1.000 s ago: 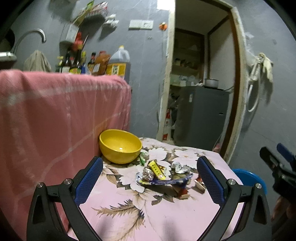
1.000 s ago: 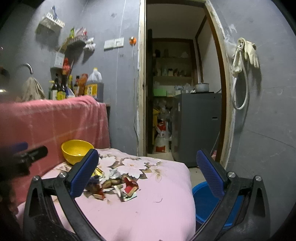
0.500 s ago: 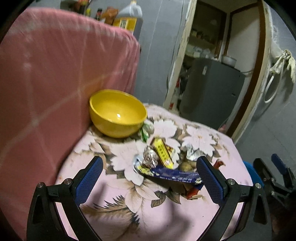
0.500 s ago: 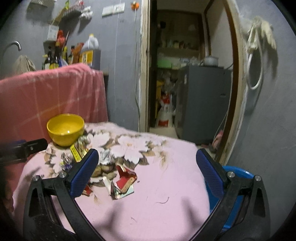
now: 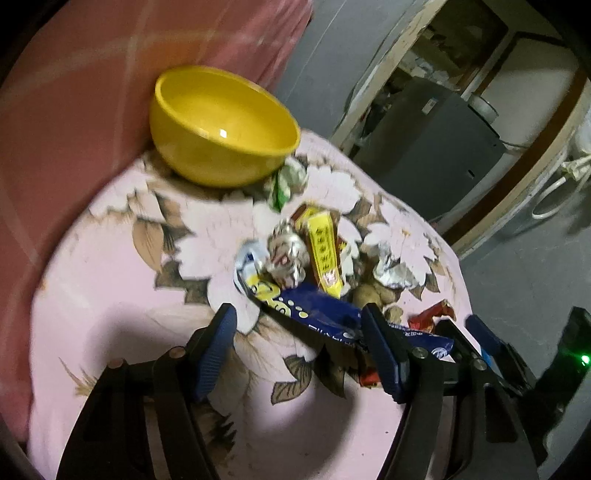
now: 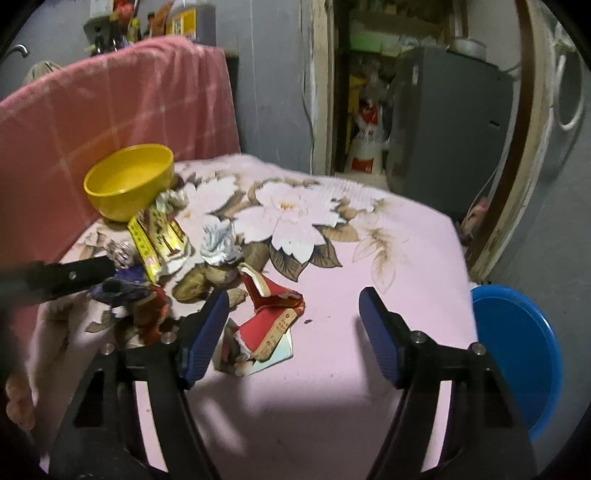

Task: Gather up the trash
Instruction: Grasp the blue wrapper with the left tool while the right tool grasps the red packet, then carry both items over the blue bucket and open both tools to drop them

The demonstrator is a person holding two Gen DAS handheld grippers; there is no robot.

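Note:
A pile of wrappers lies on the pink flowered tablecloth (image 5: 110, 280): a blue wrapper (image 5: 314, 314), a yellow packet (image 5: 325, 254), crumpled foil (image 5: 286, 254) and a red wrapper (image 6: 269, 314). A yellow bowl (image 5: 221, 125) stands behind them, empty. My left gripper (image 5: 299, 350) is open, low over the near end of the blue wrapper, its fingers on either side of it. My right gripper (image 6: 291, 328) is open just above the table, its left finger beside the red wrapper. The left gripper also shows in the right wrist view (image 6: 74, 273).
A pink towel (image 6: 110, 110) hangs behind the bowl. A blue bin (image 6: 517, 354) sits on the floor past the table's right edge. A doorway with a grey cabinet (image 6: 443, 122) lies beyond. Bottles (image 6: 147, 22) stand on the counter behind the towel.
Both grippers have moved forward and down toward the wrapper pile. The left now straddles the blue wrapper; the right has come close to the red wrapper. Both have stayed open.

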